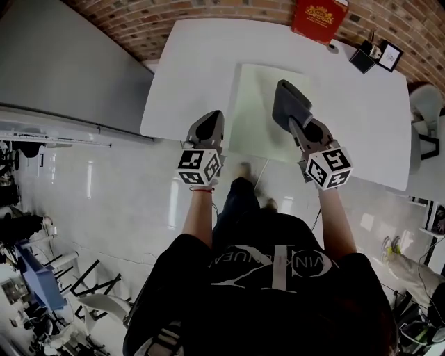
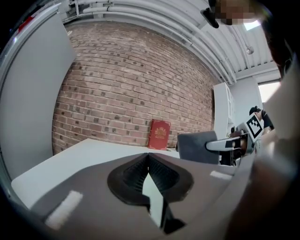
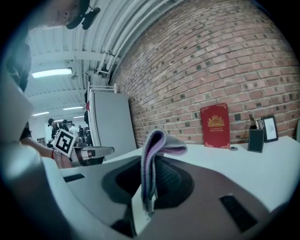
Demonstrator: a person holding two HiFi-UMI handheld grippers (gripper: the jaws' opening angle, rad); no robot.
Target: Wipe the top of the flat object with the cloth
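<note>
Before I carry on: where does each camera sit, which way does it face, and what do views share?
Head view: on the person's head, facing steeply down at the white table and flat object; shows forearms, torso, left gripper, right gripper.
Left gripper view: on the left gripper, along its shut, empty jaws toward the brick wall; right gripper at right.
Right gripper view: on the right gripper, along jaws shut on the cloth; left gripper at left.
Shared: all show the red book.
</note>
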